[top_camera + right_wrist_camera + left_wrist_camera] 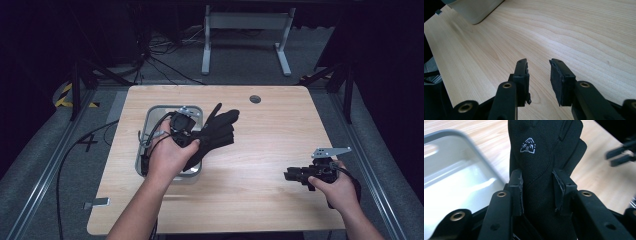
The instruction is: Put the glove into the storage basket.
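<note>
Forearms (142, 210), wooden table (260, 150), dark, perhaps curtained room

Matt black cloth glove (544, 152), smooth glossy metal tray (456, 180), pale wood-grain table (579, 32).

I read no words anywhere. On the black glove (544, 157) I see a small white triangular emblem (528, 145), without lettering. On the floor left of the table I make out a dark painted mark (88, 142) resembling a "4".
</note>
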{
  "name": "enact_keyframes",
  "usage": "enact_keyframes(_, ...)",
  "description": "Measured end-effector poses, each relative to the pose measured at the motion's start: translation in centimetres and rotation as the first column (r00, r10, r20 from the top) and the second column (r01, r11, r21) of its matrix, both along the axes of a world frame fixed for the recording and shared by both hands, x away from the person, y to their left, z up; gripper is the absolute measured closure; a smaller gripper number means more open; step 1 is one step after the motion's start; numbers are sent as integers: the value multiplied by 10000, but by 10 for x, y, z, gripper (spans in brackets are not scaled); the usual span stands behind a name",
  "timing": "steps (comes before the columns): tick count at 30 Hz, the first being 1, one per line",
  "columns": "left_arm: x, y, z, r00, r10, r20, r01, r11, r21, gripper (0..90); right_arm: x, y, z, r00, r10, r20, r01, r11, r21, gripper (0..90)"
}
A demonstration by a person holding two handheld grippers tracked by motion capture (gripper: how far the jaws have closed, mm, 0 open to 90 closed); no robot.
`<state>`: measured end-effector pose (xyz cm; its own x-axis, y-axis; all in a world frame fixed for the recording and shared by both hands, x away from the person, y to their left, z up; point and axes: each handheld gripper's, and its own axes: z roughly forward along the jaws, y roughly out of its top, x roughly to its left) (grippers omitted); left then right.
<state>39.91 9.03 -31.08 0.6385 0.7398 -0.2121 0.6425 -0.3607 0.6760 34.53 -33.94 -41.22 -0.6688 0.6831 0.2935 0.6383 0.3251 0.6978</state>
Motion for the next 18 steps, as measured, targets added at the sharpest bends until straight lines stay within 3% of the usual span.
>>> enact_keyframes(7, 13, 24, -8, 9954, 952, -83, -952, 9955, 6, 638, 0, 0, -1, 10000, -25, -43, 25, 10000, 0, 671)
enact_keyframes(13, 22, 44, -16, 9800, 1953, -387, -1951, 9807, 79, 636, 0, 0, -1, 10000, -26, -51, 27, 10000, 9, 668)
enact_keyframes(18, 29, 53, -23, 9703, 2347, -587, -2343, 9721, 131, 633, 0, 1, -2, 10000, -41, -39, 41, 10000, 7, 665)
